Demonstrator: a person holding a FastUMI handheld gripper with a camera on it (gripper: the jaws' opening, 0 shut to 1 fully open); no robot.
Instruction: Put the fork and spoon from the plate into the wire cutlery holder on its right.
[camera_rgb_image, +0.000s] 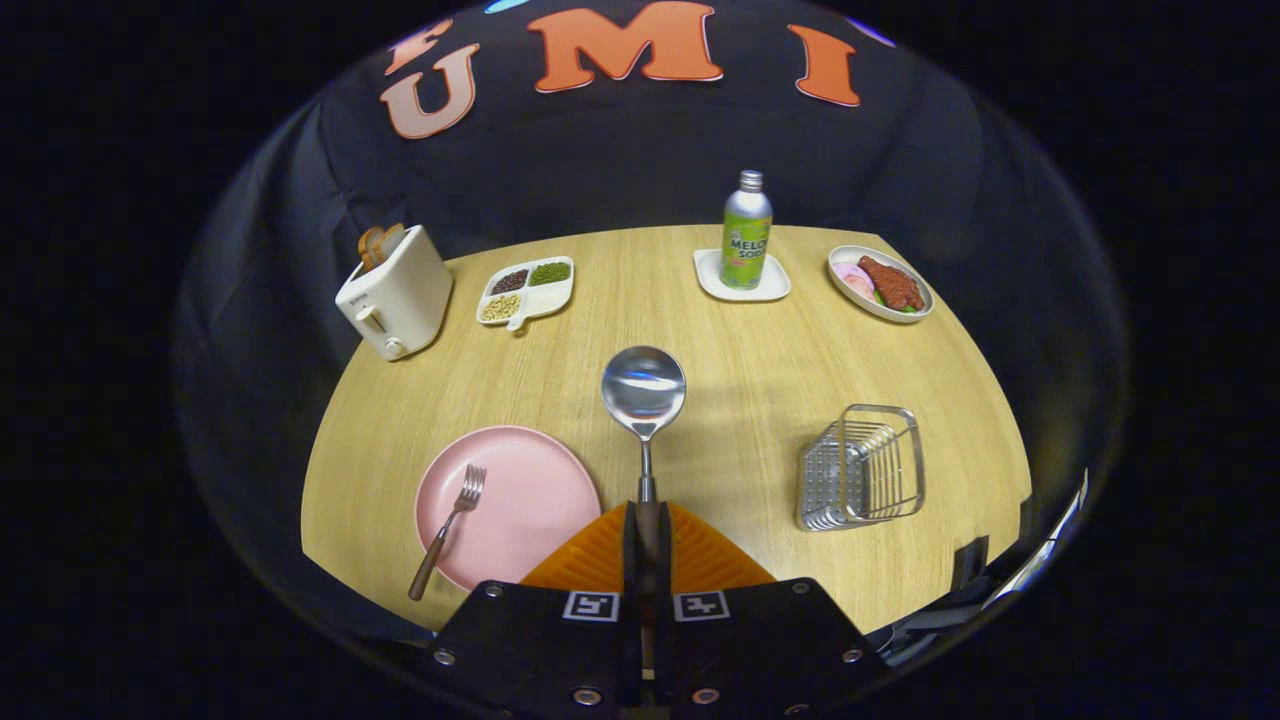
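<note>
My gripper (647, 530) is shut on the spoon's dark handle, both fingers pressing it. The spoon (643, 392) sticks straight ahead, its shiny round bowl raised above the wooden table between the plate and the holder. To the left of the fingers lies the pink plate (520, 520), with the fork (447, 530) on its left side, tines pointing away and its brown handle hanging over the near rim. The wire cutlery holder (862, 466) stands on the table to the right of the fingers, with nothing in it.
At the table's (760, 380) far side stand a white toaster (395, 293) holding bread, a divided dish of beans (526, 291), a green soda bottle (747, 233) on a white coaster, and a plate of food (881, 284). The table's near edge runs close below the plate and holder.
</note>
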